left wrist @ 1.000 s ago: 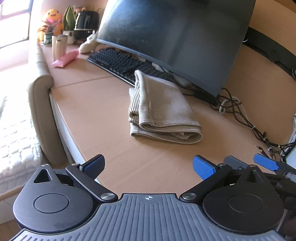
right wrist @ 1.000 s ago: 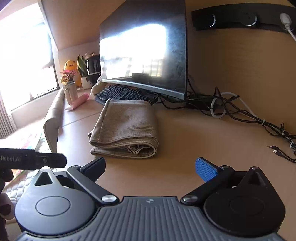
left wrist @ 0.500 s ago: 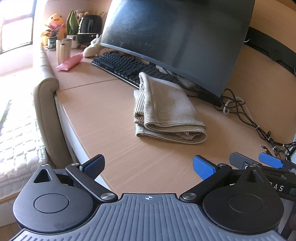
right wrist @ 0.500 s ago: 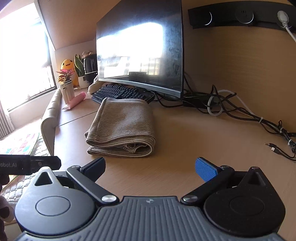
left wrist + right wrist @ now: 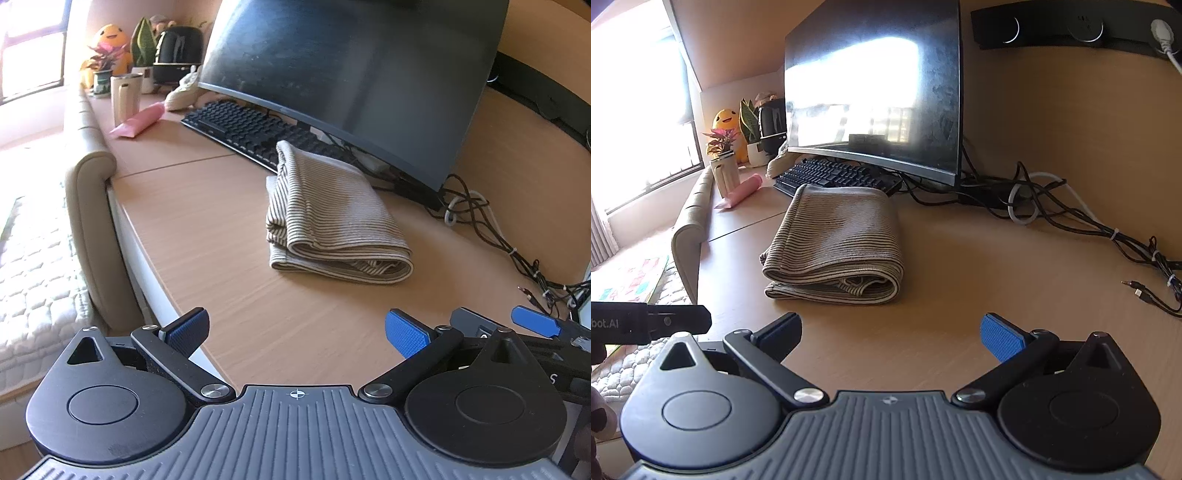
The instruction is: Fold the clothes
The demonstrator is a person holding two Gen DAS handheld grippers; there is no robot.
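A beige striped garment [image 5: 332, 218] [image 5: 838, 243] lies folded into a thick rectangle on the wooden desk [image 5: 207, 236], its far end against the keyboard. My left gripper [image 5: 295, 332] hovers open over the desk's near edge, well short of the garment, with nothing between its blue pads. My right gripper [image 5: 892, 332] is open too, just in front of the garment's rolled near edge and apart from it. The right gripper's blue fingertips [image 5: 532, 325] show at the right of the left wrist view; the left gripper's black body [image 5: 646, 321] shows at the left of the right wrist view.
A large dark monitor [image 5: 351, 70] and black keyboard [image 5: 243, 125] stand behind the garment. Tangled cables [image 5: 1071, 218] run along the back right. A mug, pink tube [image 5: 140, 122], plants and a yellow toy sit at the far left. A padded bed edge [image 5: 88, 206] borders the desk's left side.
Both grippers have drawn back a little from the garment and shifted slightly; the garment lies as before. Both stay open.
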